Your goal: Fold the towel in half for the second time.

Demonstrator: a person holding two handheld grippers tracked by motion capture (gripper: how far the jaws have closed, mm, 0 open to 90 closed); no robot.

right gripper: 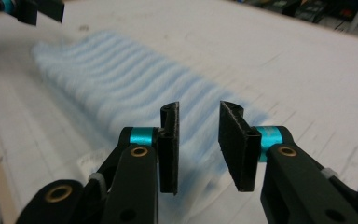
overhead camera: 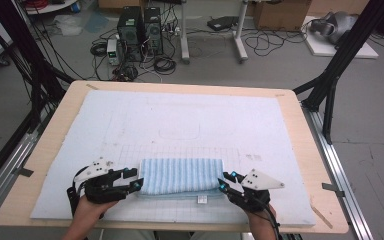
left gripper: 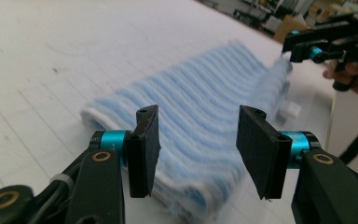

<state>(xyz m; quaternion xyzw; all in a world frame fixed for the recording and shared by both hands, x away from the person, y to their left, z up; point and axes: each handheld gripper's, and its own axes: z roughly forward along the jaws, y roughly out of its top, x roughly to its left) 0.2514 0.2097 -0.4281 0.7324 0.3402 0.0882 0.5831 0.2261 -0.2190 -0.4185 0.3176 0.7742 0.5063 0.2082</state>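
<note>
Left gripper [overhead camera: 136,178] at towel's [overhead camera: 181,175] left end, right gripper [overhead camera: 223,181] at its right end: one per end, likely for even handling. Both jaws apart, nothing clamped. Towel folded, flat on mat [overhead camera: 180,120] near front edge. Small white tag [overhead camera: 202,199] at towel's front edge; writing unreadable.

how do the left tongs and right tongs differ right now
The left tongs stand wide apart; the right tongs show a narrower gap. In the high view the left tongs sit at the folded blue striped towel's left end, the right tongs at its right end. Both are open, pads clear of the towel, pointing inward at it.
</note>
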